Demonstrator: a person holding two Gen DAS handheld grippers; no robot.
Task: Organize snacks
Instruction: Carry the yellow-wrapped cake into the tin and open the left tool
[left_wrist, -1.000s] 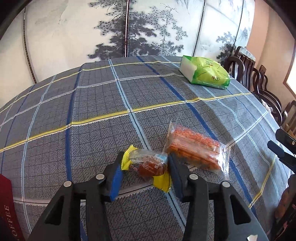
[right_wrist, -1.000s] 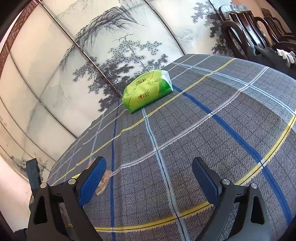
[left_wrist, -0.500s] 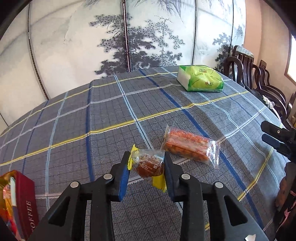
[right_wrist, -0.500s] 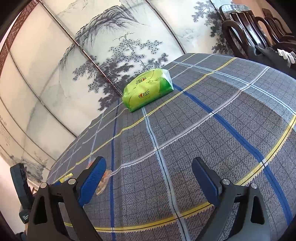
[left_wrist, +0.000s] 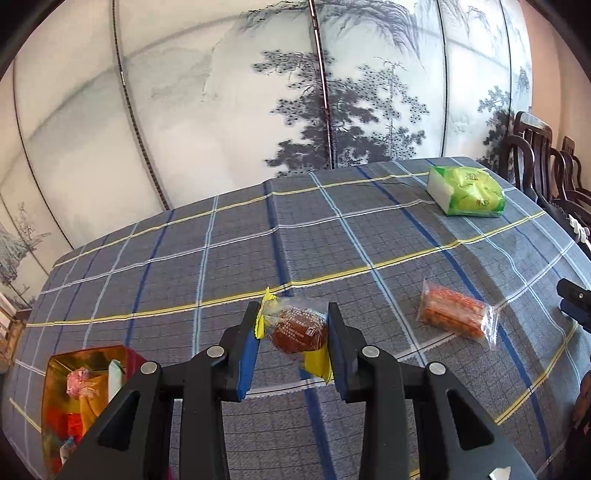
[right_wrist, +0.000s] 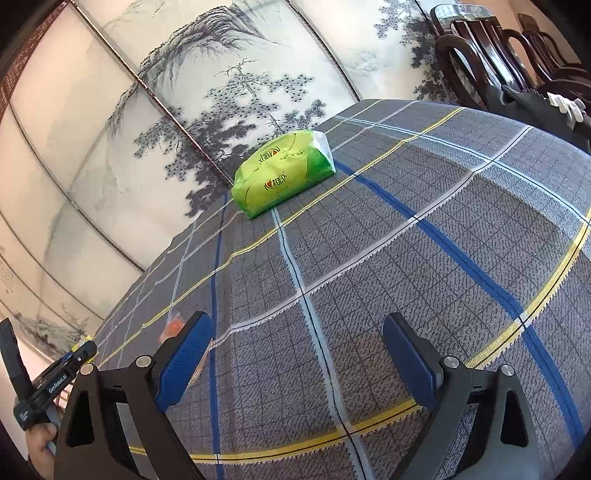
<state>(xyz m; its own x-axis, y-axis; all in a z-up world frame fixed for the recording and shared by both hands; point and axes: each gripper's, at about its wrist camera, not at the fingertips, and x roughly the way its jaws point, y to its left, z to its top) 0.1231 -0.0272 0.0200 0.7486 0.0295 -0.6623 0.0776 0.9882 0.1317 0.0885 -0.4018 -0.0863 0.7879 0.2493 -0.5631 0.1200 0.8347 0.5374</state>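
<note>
My left gripper (left_wrist: 293, 345) is shut on a small brown cake in a clear wrapper with yellow ends (left_wrist: 295, 332) and holds it above the checked tablecloth. An orange snack packet (left_wrist: 456, 315) lies on the cloth to the right; a bit of it shows in the right wrist view (right_wrist: 173, 326). A red box with gold lining (left_wrist: 79, 398) at lower left holds several snacks. My right gripper (right_wrist: 295, 363) is open and empty over the cloth; its tip shows at the right edge of the left wrist view (left_wrist: 576, 301).
A green tissue pack (left_wrist: 467, 190) lies at the far right of the table, also in the right wrist view (right_wrist: 284, 173). Dark wooden chairs (right_wrist: 509, 55) stand beyond the table's right side. A painted folding screen (left_wrist: 295, 92) stands behind the table.
My left gripper closed on the cake, lifted it off the cloth and swung left; the red box came into view. The right gripper stayed open and nearly still.
</note>
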